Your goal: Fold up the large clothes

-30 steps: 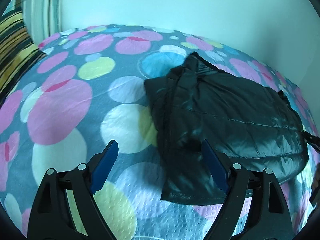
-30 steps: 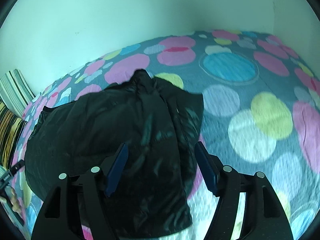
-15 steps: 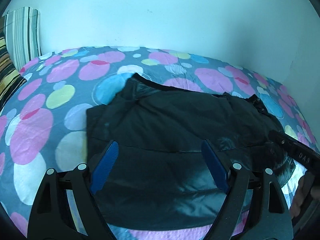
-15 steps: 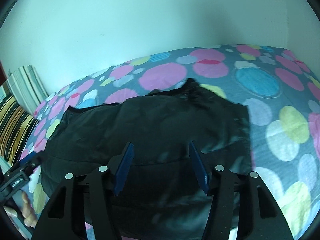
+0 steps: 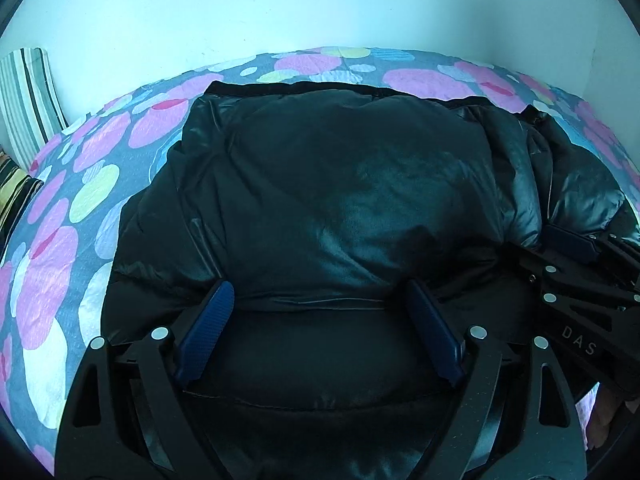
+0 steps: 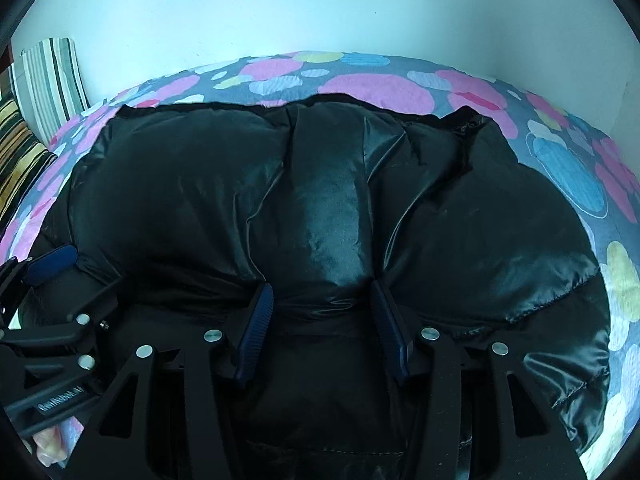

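A black puffer jacket (image 5: pixel 340 184) lies spread on the bed and fills most of both views. My left gripper (image 5: pixel 318 308) sits low over its near part. Its jaws are wide and opening, with puffed fabric lying between them, not pinched. My right gripper (image 6: pixel 322 308) rests on the jacket (image 6: pixel 460 216) further right. Its jaws are closing, and a shiny ridge of fabric is bunched between the blue pads (image 6: pixel 258 316). One pad (image 5: pixel 570 242) of the right gripper shows at the right edge of the left wrist view.
The bed sheet (image 5: pixel 60 248) has pink, yellow and blue circles and shows around the jacket (image 6: pixel 560 168). Striped pillows (image 5: pixel 28 92) stand at the far left against a pale wall (image 6: pixel 320 8). A person's hand (image 6: pixel 44 440) holds the left gripper's handle.
Both grippers have swung in over the jacket from its two ends and sunk toward it. The right jaws have narrowed around a ridge of fabric. The left jaws stay wide.
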Motion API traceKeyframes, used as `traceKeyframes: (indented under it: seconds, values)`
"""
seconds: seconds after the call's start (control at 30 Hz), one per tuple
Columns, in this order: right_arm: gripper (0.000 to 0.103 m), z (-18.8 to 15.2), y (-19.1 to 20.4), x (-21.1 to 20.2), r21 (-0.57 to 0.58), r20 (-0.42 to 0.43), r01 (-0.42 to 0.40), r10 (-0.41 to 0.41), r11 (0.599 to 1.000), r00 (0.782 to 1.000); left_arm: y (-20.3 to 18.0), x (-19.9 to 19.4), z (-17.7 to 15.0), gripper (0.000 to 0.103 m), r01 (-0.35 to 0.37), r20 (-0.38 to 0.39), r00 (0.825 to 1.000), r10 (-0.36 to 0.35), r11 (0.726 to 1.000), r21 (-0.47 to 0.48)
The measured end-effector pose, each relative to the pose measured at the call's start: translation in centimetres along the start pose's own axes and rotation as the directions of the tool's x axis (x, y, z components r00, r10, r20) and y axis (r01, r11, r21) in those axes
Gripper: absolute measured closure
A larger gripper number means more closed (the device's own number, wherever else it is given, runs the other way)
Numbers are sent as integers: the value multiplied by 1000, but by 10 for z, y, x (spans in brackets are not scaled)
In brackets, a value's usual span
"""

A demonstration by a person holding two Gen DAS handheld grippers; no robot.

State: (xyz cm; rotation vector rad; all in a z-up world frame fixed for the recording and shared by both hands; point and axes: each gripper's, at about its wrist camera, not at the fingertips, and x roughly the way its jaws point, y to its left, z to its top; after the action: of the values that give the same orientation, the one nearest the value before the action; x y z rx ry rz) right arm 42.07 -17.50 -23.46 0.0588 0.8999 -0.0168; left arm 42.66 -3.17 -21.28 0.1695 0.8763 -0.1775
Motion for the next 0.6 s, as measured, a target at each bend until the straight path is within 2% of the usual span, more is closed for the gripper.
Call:
traceKeyframes:
  seconds: [0.13, 0.23, 0.33, 0.47, 0.6]
  values:
    - [52, 1, 1, -7, 5, 26, -3, 2, 1000, 1000, 3, -16, 3, 17, 13, 33, 999, -13, 1000, -5]
    - [52, 3, -4, -24, 7, 48, -33, 32, 999, 998, 14, -41, 5, 18, 26, 87, 996, -23, 999, -27]
    - [51, 5, -23, -50, 41, 113, -32, 27, 999, 993, 32, -53, 11, 18, 18, 127, 992, -10, 998, -58]
    - [51, 11, -57, -63, 105, 137, 12, -26, 994, 990, 57, -39, 16, 18, -17, 87, 996, 27, 994, -110]
    - [51, 11, -93, -54, 165, 99, 70, -87, 984, 991, 73, -24, 13, 18, -46, 35, 998, 51, 989, -138]
